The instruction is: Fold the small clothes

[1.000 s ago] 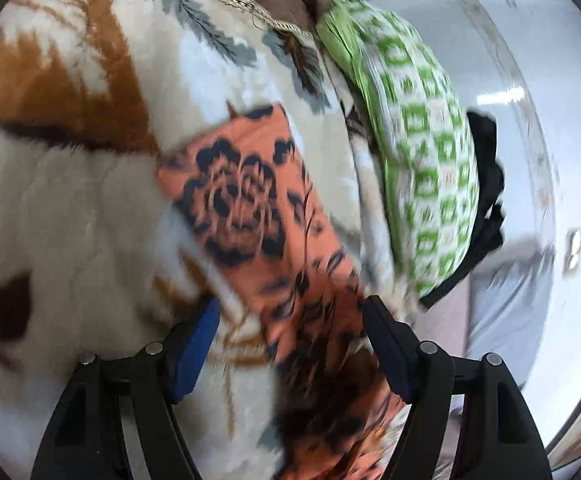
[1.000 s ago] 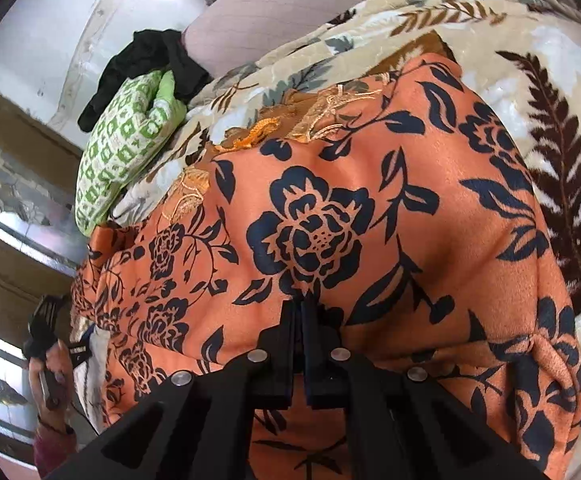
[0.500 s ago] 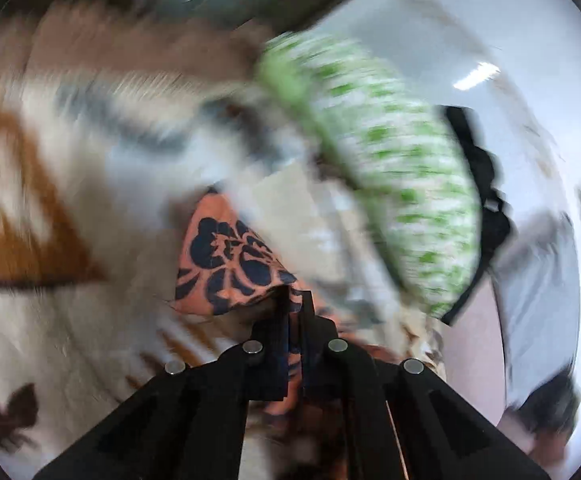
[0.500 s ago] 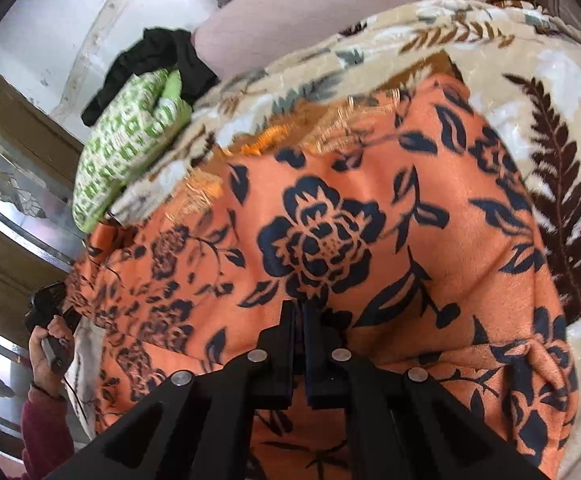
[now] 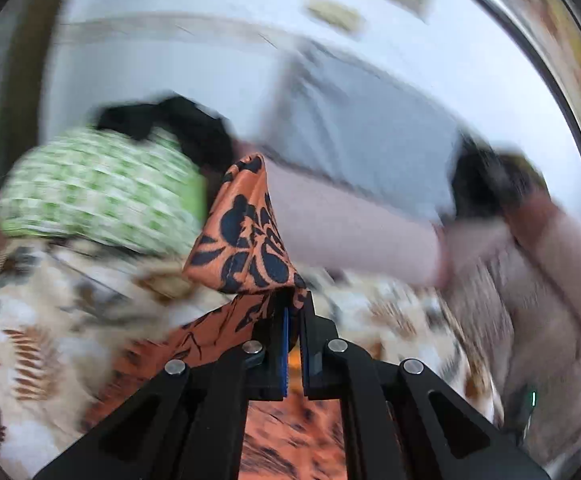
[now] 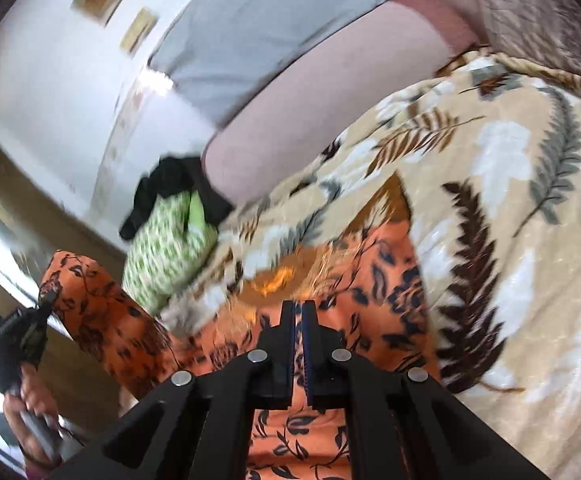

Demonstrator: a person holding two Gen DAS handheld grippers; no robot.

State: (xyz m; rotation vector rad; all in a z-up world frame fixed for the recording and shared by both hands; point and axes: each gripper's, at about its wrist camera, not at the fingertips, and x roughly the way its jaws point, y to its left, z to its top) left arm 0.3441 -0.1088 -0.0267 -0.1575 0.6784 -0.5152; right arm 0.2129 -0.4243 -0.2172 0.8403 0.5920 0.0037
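Observation:
An orange garment with black flowers [image 6: 374,280] lies on a leaf-print blanket [image 6: 510,184]. My left gripper [image 5: 295,300] is shut on a corner of the garment [image 5: 246,236] and holds it lifted above the blanket. In the right wrist view the left gripper [image 6: 50,300] shows at the far left with the raised cloth [image 6: 90,300] stretched from it. My right gripper [image 6: 298,306] is shut on the garment's near edge, low over the blanket. The left wrist view is blurred.
A green-and-white patterned bundle [image 5: 102,192] with a black cloth [image 5: 170,120] behind it lies at the blanket's edge, also seen in the right wrist view [image 6: 162,248]. A pink mattress [image 6: 330,112] and grey pillow [image 6: 258,32] sit behind. White wall beyond.
My left gripper closed on the garment's corner and lifted it up off the blanket. My right gripper stayed shut on the garment and pulled back, so less cloth lies ahead of it.

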